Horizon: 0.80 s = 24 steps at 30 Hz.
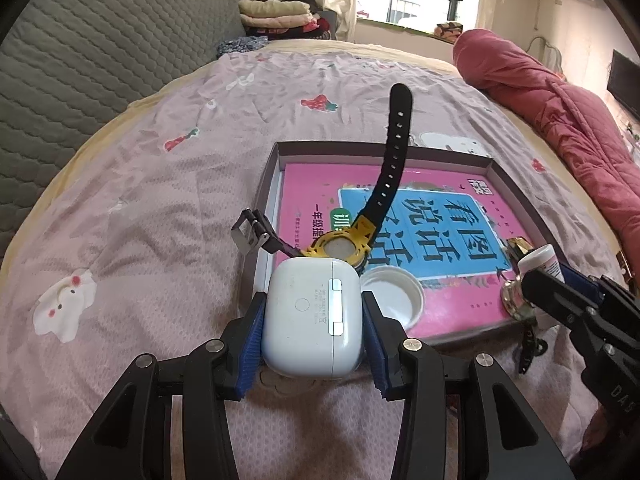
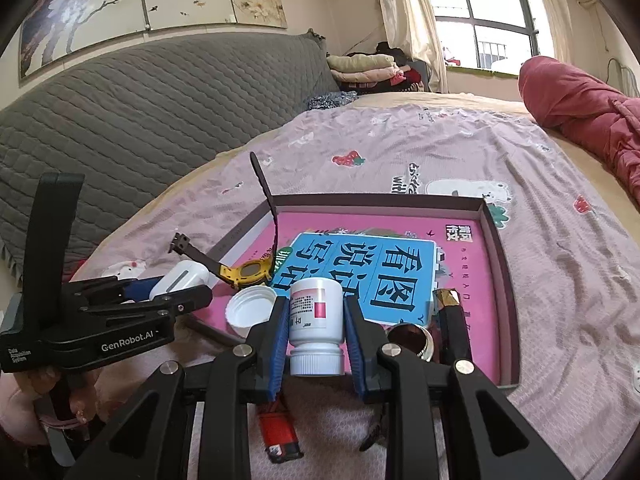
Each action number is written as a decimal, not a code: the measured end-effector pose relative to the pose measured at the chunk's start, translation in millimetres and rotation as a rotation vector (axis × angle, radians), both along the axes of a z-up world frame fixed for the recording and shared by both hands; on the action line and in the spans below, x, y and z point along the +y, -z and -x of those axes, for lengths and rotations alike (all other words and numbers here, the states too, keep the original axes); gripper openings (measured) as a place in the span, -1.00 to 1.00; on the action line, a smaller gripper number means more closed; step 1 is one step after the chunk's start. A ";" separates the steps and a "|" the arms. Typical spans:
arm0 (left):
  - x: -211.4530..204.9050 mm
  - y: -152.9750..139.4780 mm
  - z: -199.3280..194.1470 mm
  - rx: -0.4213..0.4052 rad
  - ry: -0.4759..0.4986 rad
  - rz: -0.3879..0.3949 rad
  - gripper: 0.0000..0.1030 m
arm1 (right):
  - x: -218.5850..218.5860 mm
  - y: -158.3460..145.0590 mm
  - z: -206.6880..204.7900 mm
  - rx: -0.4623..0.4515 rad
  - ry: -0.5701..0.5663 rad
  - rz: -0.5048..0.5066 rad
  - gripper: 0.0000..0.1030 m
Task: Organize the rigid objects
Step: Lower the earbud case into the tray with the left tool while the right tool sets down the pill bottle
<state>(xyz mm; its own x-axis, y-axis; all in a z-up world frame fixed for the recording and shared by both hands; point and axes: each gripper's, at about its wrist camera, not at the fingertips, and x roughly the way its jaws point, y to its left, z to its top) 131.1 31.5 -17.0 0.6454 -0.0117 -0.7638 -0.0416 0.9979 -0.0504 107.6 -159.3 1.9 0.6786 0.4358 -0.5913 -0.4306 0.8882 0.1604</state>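
Note:
My left gripper (image 1: 314, 316) is shut on a white earbud case (image 1: 312, 316), held over the near-left corner of a shallow box (image 1: 280, 156) that holds a pink and blue book (image 1: 440, 216). A yellow watch with a black strap (image 1: 340, 248) lies across the box's left wall, and a white lid (image 1: 394, 298) lies on the book. My right gripper (image 2: 316, 324) is shut on a white pill bottle (image 2: 316, 320), held over the box's near edge. The left gripper (image 2: 168, 292) with the earbud case (image 2: 180, 278) shows at the left in the right wrist view.
The box sits on a bed with a pink printed sheet (image 1: 140, 220). A gold-capped item and a shiny round object (image 2: 412, 338) lie at the box's near right. A red lighter (image 2: 276, 432) lies on the sheet under my right gripper. A red quilt (image 1: 560, 120) lies at the right.

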 end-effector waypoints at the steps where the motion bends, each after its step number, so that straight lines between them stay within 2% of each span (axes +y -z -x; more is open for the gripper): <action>1: 0.7 1.7 -2.7 0.003 -0.003 0.002 -0.11 | 0.9 1.7 -2.3 0.003 -0.001 0.001 -0.47; 17: 0.8 24.1 -22.0 0.030 -0.004 0.007 -0.11 | 6.0 28.5 -25.4 0.069 0.000 0.022 -0.47; 24: -2.9 24.8 -20.7 0.023 0.013 -0.013 -0.11 | 14.9 33.0 -22.1 0.058 -0.020 0.070 -0.47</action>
<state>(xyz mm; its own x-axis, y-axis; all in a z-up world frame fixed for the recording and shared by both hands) 151.8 28.6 -41.8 0.6278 -0.0101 -0.7783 -0.0292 0.9989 -0.0366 129.8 -144.4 -31.1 0.6341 0.4053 -0.6586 -0.4403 0.8893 0.1233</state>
